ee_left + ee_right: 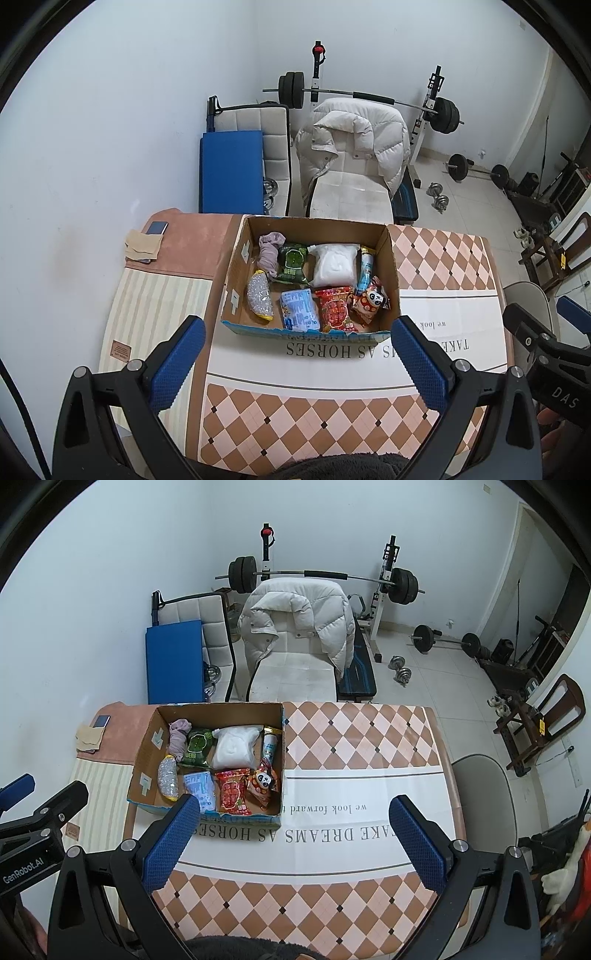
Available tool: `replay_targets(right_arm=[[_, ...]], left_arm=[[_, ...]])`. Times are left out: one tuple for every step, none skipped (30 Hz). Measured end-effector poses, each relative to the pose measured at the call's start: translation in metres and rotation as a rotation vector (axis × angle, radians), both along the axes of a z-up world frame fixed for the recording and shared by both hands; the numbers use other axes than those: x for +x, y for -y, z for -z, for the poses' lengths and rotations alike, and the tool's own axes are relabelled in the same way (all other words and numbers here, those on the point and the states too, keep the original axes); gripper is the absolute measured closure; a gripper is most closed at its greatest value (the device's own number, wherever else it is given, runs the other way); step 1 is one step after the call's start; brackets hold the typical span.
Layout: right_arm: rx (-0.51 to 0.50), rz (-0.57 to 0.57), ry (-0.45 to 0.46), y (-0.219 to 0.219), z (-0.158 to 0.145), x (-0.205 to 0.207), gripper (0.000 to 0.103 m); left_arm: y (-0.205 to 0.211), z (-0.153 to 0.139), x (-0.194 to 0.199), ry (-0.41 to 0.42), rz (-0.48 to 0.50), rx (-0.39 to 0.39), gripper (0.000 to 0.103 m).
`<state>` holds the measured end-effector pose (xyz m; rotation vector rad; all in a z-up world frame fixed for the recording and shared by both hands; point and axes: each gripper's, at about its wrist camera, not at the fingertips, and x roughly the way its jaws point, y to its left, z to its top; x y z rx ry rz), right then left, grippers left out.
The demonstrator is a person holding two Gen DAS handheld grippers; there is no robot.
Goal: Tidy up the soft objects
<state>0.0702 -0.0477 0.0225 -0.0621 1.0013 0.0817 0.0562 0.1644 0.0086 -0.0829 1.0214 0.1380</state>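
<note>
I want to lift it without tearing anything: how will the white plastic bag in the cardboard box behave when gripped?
The white bag looks puffy and creased, so it will probably squash and sag. Its film looks glossy, so it may slip. Wedged between neighbouring packets in the cardboard box, it may drag them along.

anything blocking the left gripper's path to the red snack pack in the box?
Only the cardboard box's near wall. The red snack pack lies just behind it, uncovered from above. The left gripper is open and empty, short of the box; it looks reachable by going over the wall.
</note>
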Motion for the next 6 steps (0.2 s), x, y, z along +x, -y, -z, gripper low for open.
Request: replay_targets(right_arm=[[0.000,0.001,0.000,-0.0001,0.0001,0.0001,0.000],[0.000,-0.001,0.000,0.0001,-0.0004,-0.0002,0.000],[-0.001,0.001,0.000,-0.0002,0.0000,0.0000,0.000],[-0.001,0.001,0.000,-0.0001,-0.0001,-0.0001,0.000],[0.001,0.002,-0.001,-0.0004,0.0001,0.0000,0.000],[0.001,0.001,-0.001,0.0003,-0.0006,-0.0004,0.000]], left_arm=[[-0.0009,0.0003,0.0001,-0.001,-0.002,0.000,0.000],[-0.0009,0.0003,0.0001,0.000,-0.001,0.000,0.000],[-0.0009,0.0001,0.0000,0.001,-0.002,0.003,0.000],[-0.0016,-0.0004,-0.0004,0.006,-0.005,0.006,0.000],[-0.0023,-0.0008,-0.0008,0.009,-0.006,0.005,0.000],[-0.0028,-0.0011,-0.0007,0.010,-0.005,0.002,0.000]])
